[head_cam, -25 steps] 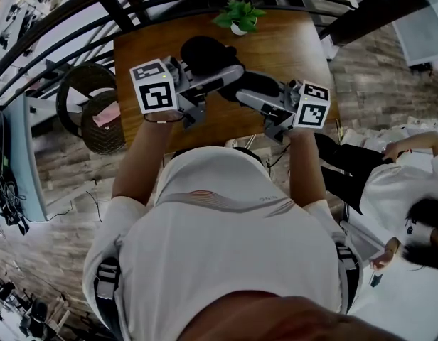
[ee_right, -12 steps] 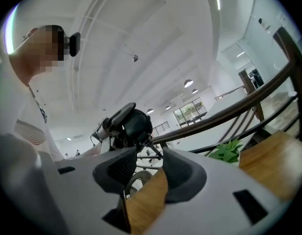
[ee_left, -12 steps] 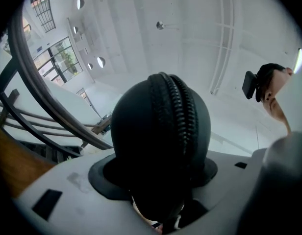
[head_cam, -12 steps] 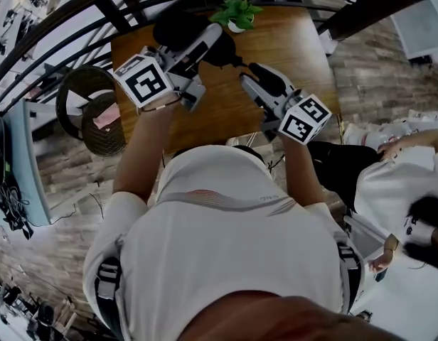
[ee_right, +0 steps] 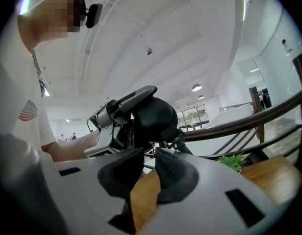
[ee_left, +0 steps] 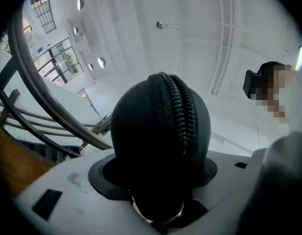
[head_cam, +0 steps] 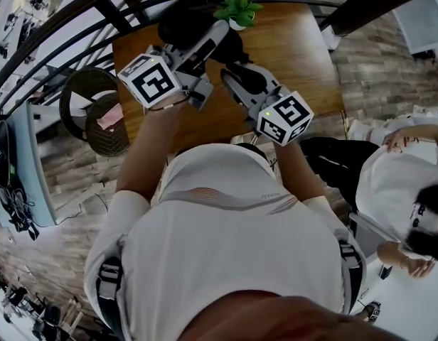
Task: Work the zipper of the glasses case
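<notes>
My left gripper (head_cam: 208,42) is shut on the black glasses case (head_cam: 182,21), which it holds up over the far side of the wooden table (head_cam: 301,55). In the left gripper view the case (ee_left: 161,131) bulges between the pads (ee_left: 99,177), its zipper running up the middle. My right gripper (head_cam: 230,75) points at the case from the right. Its jaws have just been closing and only a narrow slit shows between them (ee_right: 150,155). Their tips reach the underside of the case (ee_right: 153,115), near the slider (ee_right: 176,142). Whether they pinch anything is hidden.
A small potted plant (head_cam: 238,11) stands at the table's far edge, close behind the case. A dark curved railing (head_cam: 84,27) runs beyond the table. Round wicker baskets (head_cam: 98,112) sit on the floor at left. Seated people (head_cam: 404,183) are at right.
The left gripper has lifted the case up and away toward the plant. The right gripper has rolled and swung left toward the case, and its jaws have narrowed.
</notes>
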Tool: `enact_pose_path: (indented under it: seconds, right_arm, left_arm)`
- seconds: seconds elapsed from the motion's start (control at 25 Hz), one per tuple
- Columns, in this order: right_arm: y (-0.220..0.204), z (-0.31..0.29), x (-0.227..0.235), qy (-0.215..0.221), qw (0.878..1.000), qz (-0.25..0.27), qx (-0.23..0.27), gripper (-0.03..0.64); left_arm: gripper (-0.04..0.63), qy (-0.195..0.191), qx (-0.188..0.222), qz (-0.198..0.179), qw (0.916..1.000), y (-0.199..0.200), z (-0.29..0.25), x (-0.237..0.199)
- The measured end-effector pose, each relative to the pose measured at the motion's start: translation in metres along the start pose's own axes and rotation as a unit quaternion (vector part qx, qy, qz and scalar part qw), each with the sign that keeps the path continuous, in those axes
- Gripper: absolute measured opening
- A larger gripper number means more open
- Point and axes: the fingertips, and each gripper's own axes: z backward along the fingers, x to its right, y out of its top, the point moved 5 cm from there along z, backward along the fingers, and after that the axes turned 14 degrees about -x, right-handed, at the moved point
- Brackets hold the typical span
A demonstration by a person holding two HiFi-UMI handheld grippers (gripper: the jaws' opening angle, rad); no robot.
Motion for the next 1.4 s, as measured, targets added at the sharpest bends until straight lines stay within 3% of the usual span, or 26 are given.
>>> enact_pose_path:
  seconds: [0.2, 0.36, 0.84, 1.2, 1.4]
  right_arm:
    - [0.004, -0.001, 0.001, -0.023, 1.0, 0.003, 0.009, 0.054]
    - [0.004, -0.001, 0.002, -0.038, 0.999, 0.01, 0.004, 0.052]
    - [0.004, 0.008, 0.009, -0.124, 0.984, 0.123, -0.044, 0.052]
    - [0.008, 0.019, 0.018, -0.163, 0.966, 0.192, -0.056, 0.055]
    - [0.007, 0.022, 0.015, -0.172, 0.954, 0.237, -0.068, 0.059]
  left_arm:
    - [0.273, 0.001, 0.0, 0.002, 1.0, -0.001, 0.0, -0.001]
    - [0.273, 0.006, 0.0, -0.001, 1.0, 0.0, 0.001, 0.0]
    - [0.27, 0.02, -0.016, 0.005, 0.9996, -0.009, 0.008, 0.001]
    - [0.27, 0.009, -0.09, -0.019, 0.9957, -0.023, 0.005, 0.008]
    - [0.272, -0.01, -0.161, -0.067, 0.9846, -0.031, 0.002, 0.017]
